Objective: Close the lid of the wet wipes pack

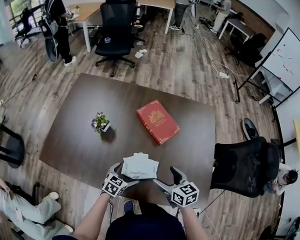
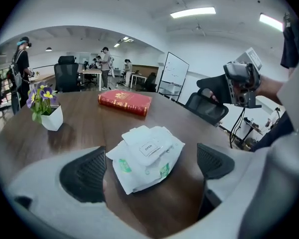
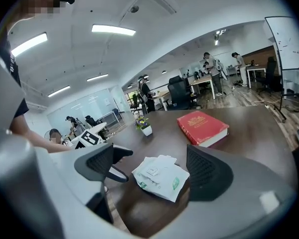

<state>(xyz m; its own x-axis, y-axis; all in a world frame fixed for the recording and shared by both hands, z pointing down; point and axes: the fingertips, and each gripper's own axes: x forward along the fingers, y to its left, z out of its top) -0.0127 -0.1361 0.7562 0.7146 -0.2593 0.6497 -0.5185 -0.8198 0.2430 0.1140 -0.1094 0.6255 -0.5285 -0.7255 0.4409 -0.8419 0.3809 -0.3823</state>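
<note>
White soft plastic wet wipes pack (image 2: pixel 147 158) is lying flat on the dark brown wooden desk (image 1: pixel 85 134), close to the near edge and right in front of me. On its top I am reading a small rectangular label marked OPEN (image 2: pixel 148 147), and a white flap is showing at the pack's far edge; I cannot tell whether the lid is fully down.

I am holding the left claw (image 2: pixel 148 169) spread wide, with the pack sitting ahead in the gap between its two black ribbed pads (image 2: pixel 84 174) and neither pad touching it. I am holding the right claw (image 3: pixel 154 167) spread too, gripping nothing, with the same pack lying ahead of its opening. From the head view the two claws are flanking the pack, the left one just beside its near left corner and the right one a little apart at its near right.

Farther out on the desk, a red hardcover book with gold print (image 1: pixel 158 121) is lying flat to the far right of the pack, and a small white pot of purple and yellow flowers (image 1: pixel 100 122) is standing to the far left, well apart from both.
</note>
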